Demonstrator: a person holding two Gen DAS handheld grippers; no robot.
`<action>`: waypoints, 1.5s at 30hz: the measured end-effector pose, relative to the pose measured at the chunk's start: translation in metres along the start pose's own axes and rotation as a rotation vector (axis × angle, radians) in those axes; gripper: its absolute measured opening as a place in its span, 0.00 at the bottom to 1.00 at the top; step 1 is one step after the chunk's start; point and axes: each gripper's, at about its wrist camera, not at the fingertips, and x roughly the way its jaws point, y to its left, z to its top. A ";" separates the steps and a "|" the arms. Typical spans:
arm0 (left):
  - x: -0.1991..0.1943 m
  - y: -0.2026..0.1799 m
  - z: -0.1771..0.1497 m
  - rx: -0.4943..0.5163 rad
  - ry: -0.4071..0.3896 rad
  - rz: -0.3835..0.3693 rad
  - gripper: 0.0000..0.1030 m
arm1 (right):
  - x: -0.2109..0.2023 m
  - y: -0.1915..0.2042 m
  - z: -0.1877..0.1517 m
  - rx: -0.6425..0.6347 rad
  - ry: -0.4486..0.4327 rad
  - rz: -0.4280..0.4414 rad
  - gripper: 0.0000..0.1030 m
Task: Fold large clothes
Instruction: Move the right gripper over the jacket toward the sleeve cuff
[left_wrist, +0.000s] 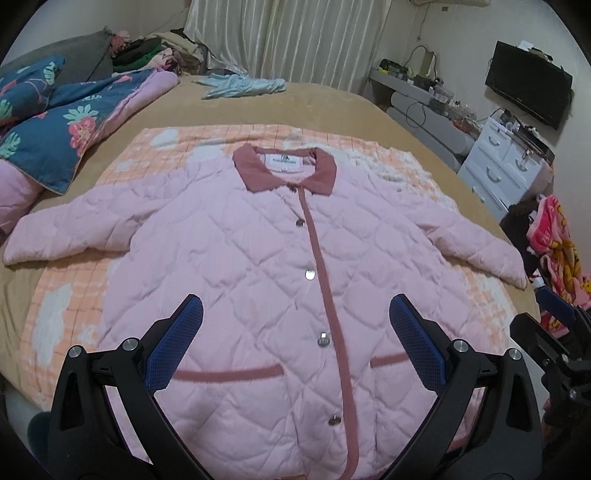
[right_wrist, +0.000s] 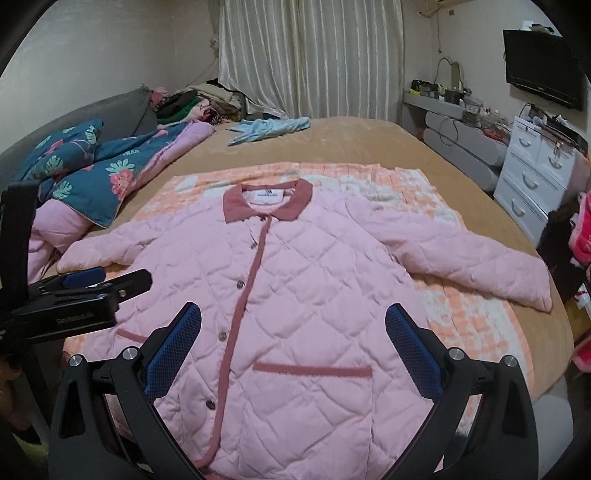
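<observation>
Over hem at 6 o'clock, our left gripper (left_wrist: 295, 336) and right gripper (right_wrist: 293, 339) gape wide, empty; we take flat pink quilted button-front jacket (left_wrist: 258, 258) by sleeves at 9 and 3 o'clock, folding inward.

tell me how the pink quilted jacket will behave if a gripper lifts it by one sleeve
The pink quilted jacket is probably floppy: it lies flat and creased, so the body would drape and drag. Its puffy quilting suggests it is bulky but light.

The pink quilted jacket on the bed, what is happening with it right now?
A person holds two grippers above a pink quilted jacket that lies flat and buttoned on a checked orange blanket on the bed, sleeves spread out. The left gripper and the right gripper are both open, their blue-padded fingers hovering over the lower front. Nothing is gripped; no fold has been made yet.
</observation>
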 end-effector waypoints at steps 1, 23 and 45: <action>0.002 0.000 0.004 -0.004 -0.003 0.003 0.91 | 0.000 0.000 0.004 -0.002 -0.007 -0.002 0.96; 0.027 -0.034 0.077 0.004 -0.016 -0.012 0.91 | 0.009 -0.049 0.088 0.114 -0.153 -0.047 0.96; 0.087 -0.115 0.110 0.082 -0.005 -0.048 0.91 | 0.036 -0.177 0.126 0.304 -0.246 -0.238 0.96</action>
